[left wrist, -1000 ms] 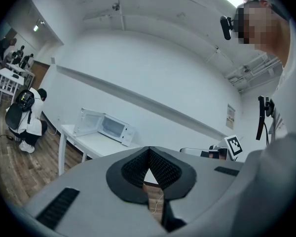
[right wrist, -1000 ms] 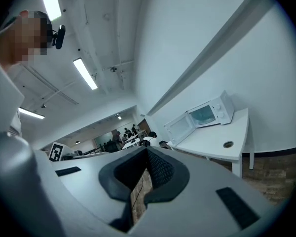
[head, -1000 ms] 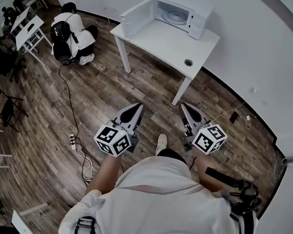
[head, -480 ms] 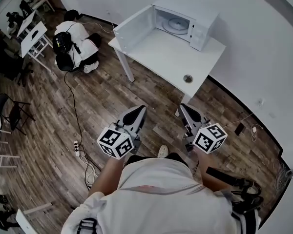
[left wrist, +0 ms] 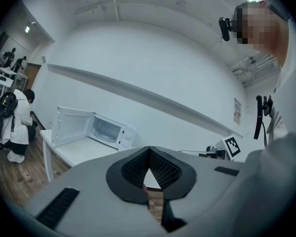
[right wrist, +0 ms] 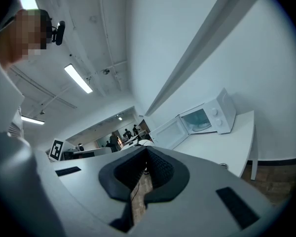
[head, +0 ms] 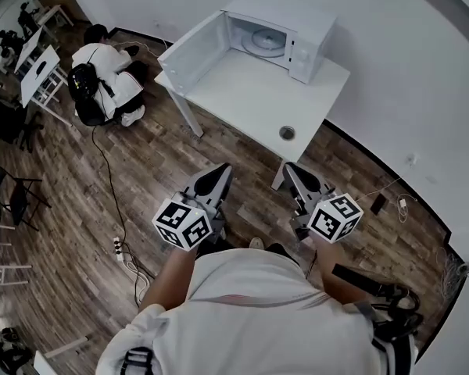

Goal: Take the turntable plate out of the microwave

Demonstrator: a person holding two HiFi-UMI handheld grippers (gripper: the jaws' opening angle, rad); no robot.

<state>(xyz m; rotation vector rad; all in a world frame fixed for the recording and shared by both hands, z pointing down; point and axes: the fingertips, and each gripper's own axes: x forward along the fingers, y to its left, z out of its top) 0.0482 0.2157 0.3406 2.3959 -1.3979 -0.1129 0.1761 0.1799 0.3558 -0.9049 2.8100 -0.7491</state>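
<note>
White and open-fronted, the microwave [head: 285, 23] stands on the tabletop [head: 250, 92] well ahead of you. Its door [head: 194, 53] is swung wide on the microwave's left side as you face it. The turntable plate [head: 263, 39] lies flat inside the microwave's cavity, with nothing touching it.

Your left gripper [head: 219, 172] and right gripper [head: 291, 170] both hang over the wooden floor [head: 102, 178], well short of the microwave and pointing roughly level toward it. Each has its jaws pressed together with nothing between them.

You are on the approach, by my reading, and the reach into the microwave is not yet begun. Next you need to close on the microwave, part the jaws of one gripper, and bring it through the opening low enough to catch the plate's rim. The open door probably leaves your right gripper the clearer line in.
</note>
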